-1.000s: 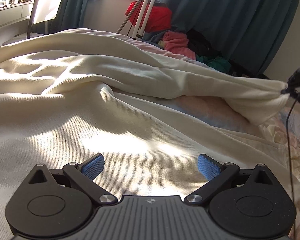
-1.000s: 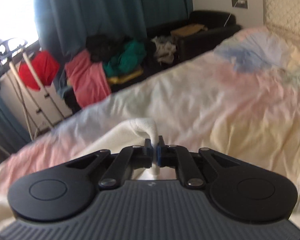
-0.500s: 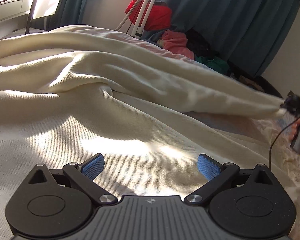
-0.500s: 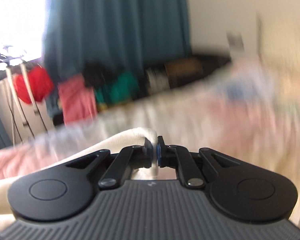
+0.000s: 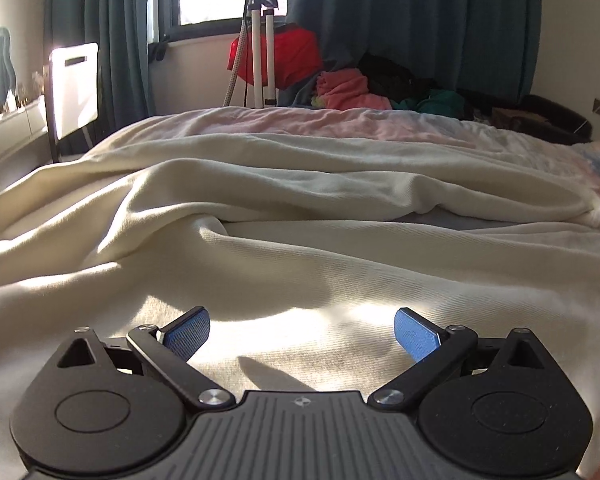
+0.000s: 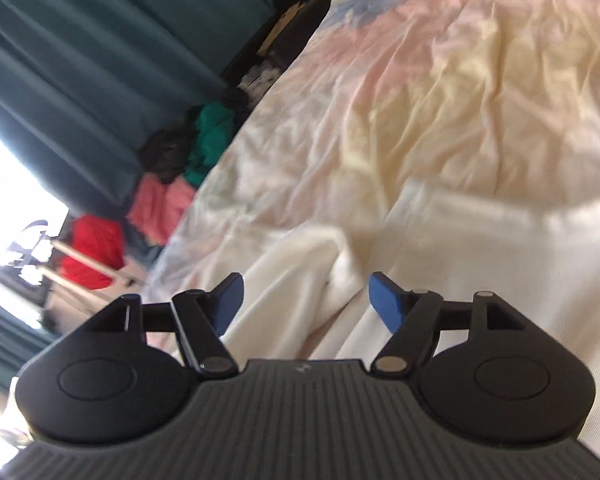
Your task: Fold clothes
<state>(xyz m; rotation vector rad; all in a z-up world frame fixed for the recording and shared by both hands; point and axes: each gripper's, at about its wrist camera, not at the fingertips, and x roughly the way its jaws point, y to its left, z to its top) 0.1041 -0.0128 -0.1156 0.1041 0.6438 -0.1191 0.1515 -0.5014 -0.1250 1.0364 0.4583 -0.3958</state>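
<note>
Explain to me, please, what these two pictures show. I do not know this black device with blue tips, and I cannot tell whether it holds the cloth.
A person holds a two-finger gripper in each hand, each carrying a camera that looks along its fingers. One picture comes from the left gripper, the other from the right gripper, which is tilted. A large cream garment lies spread and wrinkled on a bed with a pastel sheet. Nothing is held: both grippers are open. The right one has just been opening, and a fold of cloth lies loose below its blue pads.
</note>
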